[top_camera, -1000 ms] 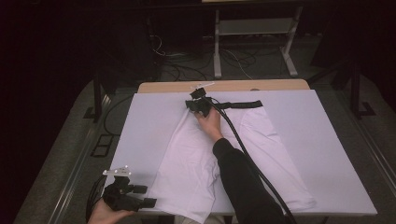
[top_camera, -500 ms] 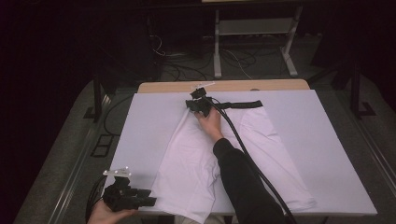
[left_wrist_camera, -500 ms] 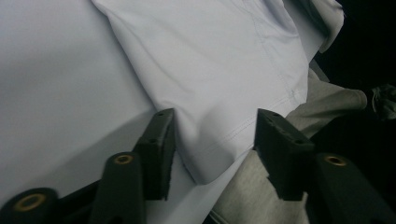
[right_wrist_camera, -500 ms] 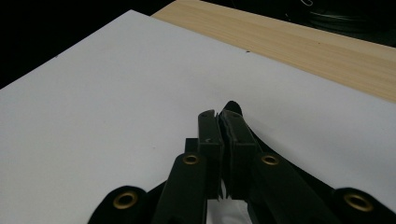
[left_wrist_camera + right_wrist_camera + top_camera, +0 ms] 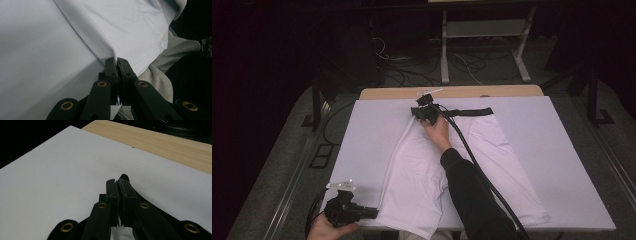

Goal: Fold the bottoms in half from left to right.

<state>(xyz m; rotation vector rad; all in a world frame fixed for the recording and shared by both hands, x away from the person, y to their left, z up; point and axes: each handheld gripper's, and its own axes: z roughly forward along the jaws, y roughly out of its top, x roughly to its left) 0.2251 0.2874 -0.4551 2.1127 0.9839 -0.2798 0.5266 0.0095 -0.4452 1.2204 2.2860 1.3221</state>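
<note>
A: Trousers (image 5: 427, 170), white with a black waistband (image 5: 469, 112), lie flat on the white sheet (image 5: 372, 130) covering the tabletop (image 5: 387, 93); waistband at the far end, leg hems at the near edge.

B: Left gripper (image 5: 373, 213)?

A: At the near hem of the left leg, just off the sheet's near left corner. In the left gripper view its fingers (image 5: 111, 66) are pressed together on a fold of the white cloth (image 5: 117, 30), right at the stitched hem.

B: Right gripper (image 5: 418, 112)?

A: At the waistband's left end, on the far side of the trousers. In the right gripper view its fingers (image 5: 111, 190) are closed, with a tip of black fabric (image 5: 123, 178) between and just beyond them. The bare wood of the tabletop shows past the sheet.

B: Any writing?

A: No brand, label or print readable on trousers, sheet or grippers.

B: Anything else near the trousers?

A: The right forearm in a dark sleeve (image 5: 472, 195) lies across them, cable (image 5: 482, 175) alongside.
</note>
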